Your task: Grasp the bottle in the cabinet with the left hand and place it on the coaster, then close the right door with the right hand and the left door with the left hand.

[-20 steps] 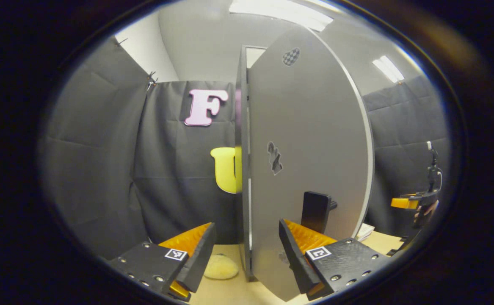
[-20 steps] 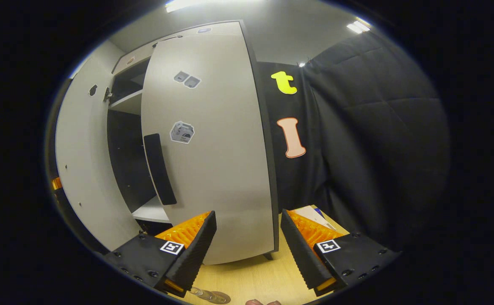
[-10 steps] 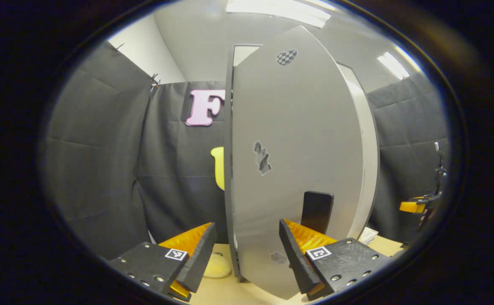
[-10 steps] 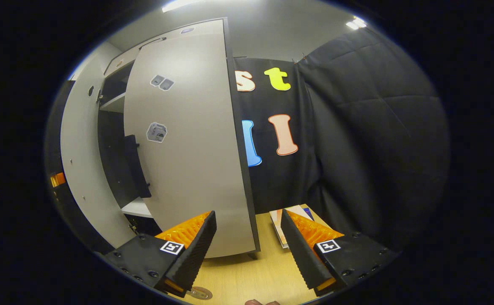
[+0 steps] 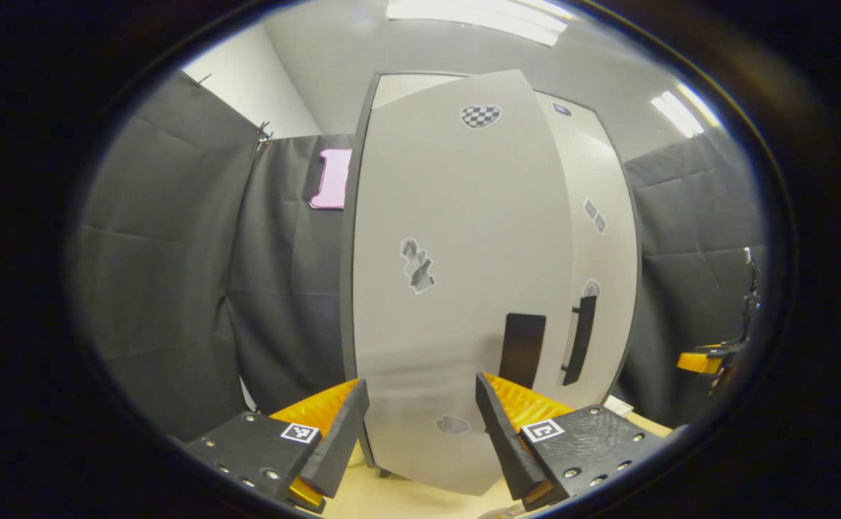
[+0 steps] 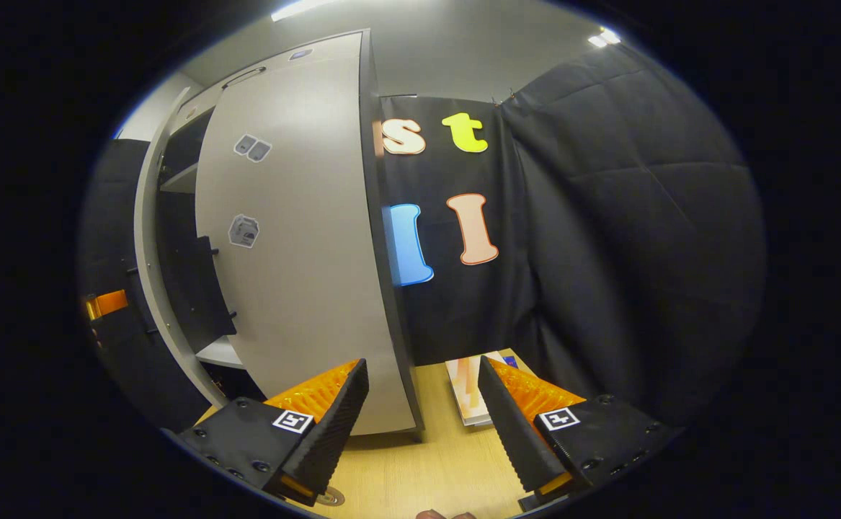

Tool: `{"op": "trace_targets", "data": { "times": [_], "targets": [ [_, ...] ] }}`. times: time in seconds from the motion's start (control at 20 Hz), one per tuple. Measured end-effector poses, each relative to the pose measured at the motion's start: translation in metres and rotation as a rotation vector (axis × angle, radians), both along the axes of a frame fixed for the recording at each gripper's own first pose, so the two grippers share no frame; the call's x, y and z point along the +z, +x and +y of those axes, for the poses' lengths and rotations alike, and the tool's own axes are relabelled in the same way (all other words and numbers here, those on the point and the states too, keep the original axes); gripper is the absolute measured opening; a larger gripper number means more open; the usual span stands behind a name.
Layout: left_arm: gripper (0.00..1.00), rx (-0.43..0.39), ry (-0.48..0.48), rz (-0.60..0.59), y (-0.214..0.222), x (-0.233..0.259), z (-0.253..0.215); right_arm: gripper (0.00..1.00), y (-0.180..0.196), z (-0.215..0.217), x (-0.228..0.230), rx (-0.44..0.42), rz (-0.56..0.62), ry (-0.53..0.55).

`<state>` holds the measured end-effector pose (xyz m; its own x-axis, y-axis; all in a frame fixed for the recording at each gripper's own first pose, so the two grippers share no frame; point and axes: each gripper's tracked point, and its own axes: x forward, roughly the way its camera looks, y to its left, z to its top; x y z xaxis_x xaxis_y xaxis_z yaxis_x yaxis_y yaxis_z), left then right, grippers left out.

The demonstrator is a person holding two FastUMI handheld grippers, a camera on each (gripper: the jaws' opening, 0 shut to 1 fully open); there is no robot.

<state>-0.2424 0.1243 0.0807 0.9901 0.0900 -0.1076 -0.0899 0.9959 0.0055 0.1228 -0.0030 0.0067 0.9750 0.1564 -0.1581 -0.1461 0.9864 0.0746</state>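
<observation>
Closing the left door point(image 5: 456, 288) looks like the job now. It stands just ahead of the left gripper point(image 5: 420, 432), whose fingers are spread wide with nothing between them. In the right gripper view it is not shut all the way; a dark gap remains. The right door point(image 6: 297, 267) looks about shut. The right gripper point(image 6: 424, 425) is spread wide too, over the counter point(image 6: 427, 468). Doors like these are stiff, flat and probably light to swing. Push flat near the black handle point(image 5: 522, 349), not the hinge side.
</observation>
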Motion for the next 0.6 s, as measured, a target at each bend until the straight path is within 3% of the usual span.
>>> {"op": "trace_targets", "data": {
  "times": [0.35,0.6],
  "targets": [
    [0.86,0.027,-0.044,-0.049,-0.041,0.012,-0.005,0.98,0.002,0.015,0.007,0.042,-0.022,0.045],
    [0.87,0.074,-0.045,-0.055,-0.049,0.012,-0.001,0.98,-0.008,0.033,0.007,0.098,-0.033,0.007]
  ]
}}
